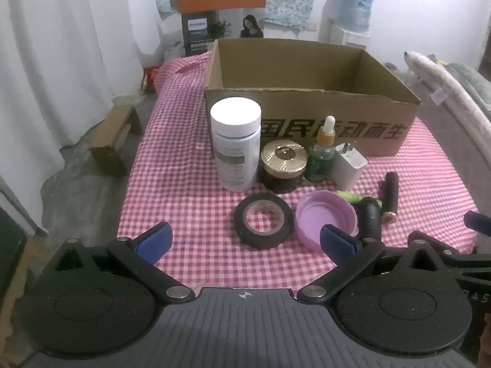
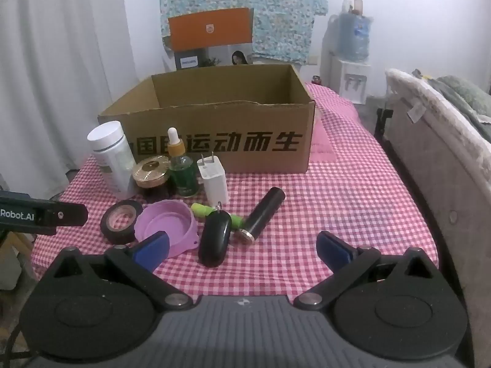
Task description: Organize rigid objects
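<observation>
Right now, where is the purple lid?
The purple lid lies open side up near the table's front edge in both views, between the black tape roll and the black oval case.

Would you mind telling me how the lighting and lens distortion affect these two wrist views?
Left wrist: dark vignetted corners, the cardboard box bowed by the fisheye, the white bottle cap overexposed. Right wrist: same curved edges, bright haze around the water dispenser, soft dim focus overall.
</observation>
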